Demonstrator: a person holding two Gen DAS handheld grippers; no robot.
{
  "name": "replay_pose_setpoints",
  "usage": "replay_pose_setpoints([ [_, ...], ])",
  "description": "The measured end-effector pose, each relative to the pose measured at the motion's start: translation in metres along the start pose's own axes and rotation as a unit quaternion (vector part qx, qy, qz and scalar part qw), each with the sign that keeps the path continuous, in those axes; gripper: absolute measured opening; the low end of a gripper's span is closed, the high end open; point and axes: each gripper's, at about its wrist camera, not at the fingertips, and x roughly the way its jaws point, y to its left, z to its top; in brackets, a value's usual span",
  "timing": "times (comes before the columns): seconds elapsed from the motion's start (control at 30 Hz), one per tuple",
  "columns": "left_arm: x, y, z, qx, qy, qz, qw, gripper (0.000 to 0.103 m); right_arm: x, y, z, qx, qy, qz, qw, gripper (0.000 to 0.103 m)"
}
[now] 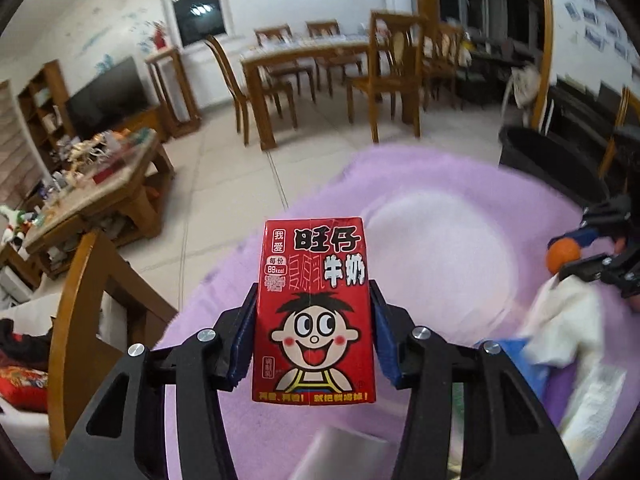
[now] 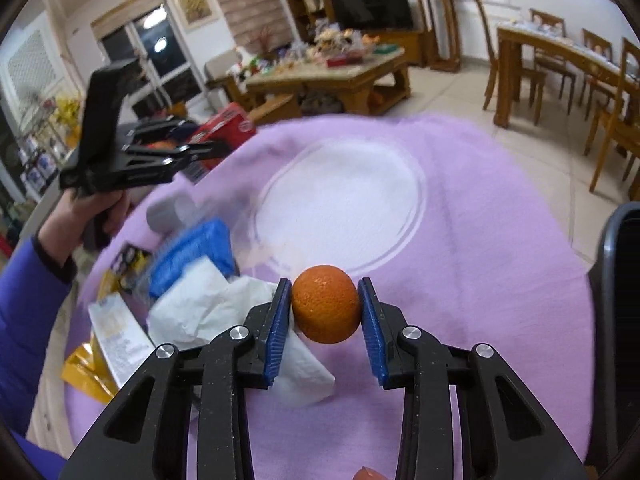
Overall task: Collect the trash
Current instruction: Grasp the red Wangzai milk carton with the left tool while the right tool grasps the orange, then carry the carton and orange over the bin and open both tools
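My left gripper (image 1: 313, 290) is shut on a red milk carton (image 1: 314, 312) with a cartoon face, held upright above the purple tablecloth (image 1: 440, 184). In the right wrist view this gripper (image 2: 208, 148) shows at the upper left, held by a hand (image 2: 92, 208), with the carton (image 2: 228, 128) between its jaws. My right gripper (image 2: 325, 282) has its blue pads (image 2: 280, 320) pressed on both sides of a small orange (image 2: 326, 304) just over the cloth. The left wrist view shows that orange (image 1: 563, 258) at the far right, in the right gripper (image 1: 576, 256).
On the cloth lie crumpled white tissue (image 2: 208, 308), a blue pack (image 2: 196, 248), yellow wrappers (image 2: 88, 372) and a grey roll (image 2: 164, 212). A round white mat (image 2: 340, 200) marks the centre. A black bin (image 2: 616, 320) stands by the table's right edge. A wooden chair (image 1: 80, 320) is at the left.
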Motion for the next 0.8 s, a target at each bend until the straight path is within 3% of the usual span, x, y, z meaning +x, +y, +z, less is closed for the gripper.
replay_pose_setpoints([
  [0.27, -0.051, -0.069, 0.036, -0.022, -0.071, -0.016, 0.9971, 0.05, -0.058, -0.03, 0.002, 0.025, -0.061, 0.018, 0.998, 0.034],
  [0.37, -0.055, -0.105, 0.051, -0.025, -0.081, -0.025, 0.9961, 0.05, -0.078, -0.049, 0.0, 0.039, -0.074, 0.034, 0.996, 0.034],
  [0.57, -0.038, -0.165, 0.074, -0.049, -0.072, -0.077, 0.9932, 0.05, -0.126, -0.101, -0.019, 0.081, -0.106, 0.055, 0.99, 0.034],
  [0.7, -0.019, -0.198, 0.081, -0.042, -0.06, -0.093, 0.993, 0.05, -0.14, -0.136, -0.033, 0.098, -0.086, 0.066, 0.989, 0.036],
  [0.8, -0.004, -0.219, 0.083, -0.037, -0.051, -0.102, 0.9928, 0.05, -0.131, -0.152, -0.048, 0.103, -0.059, 0.051, 0.992, 0.036],
])
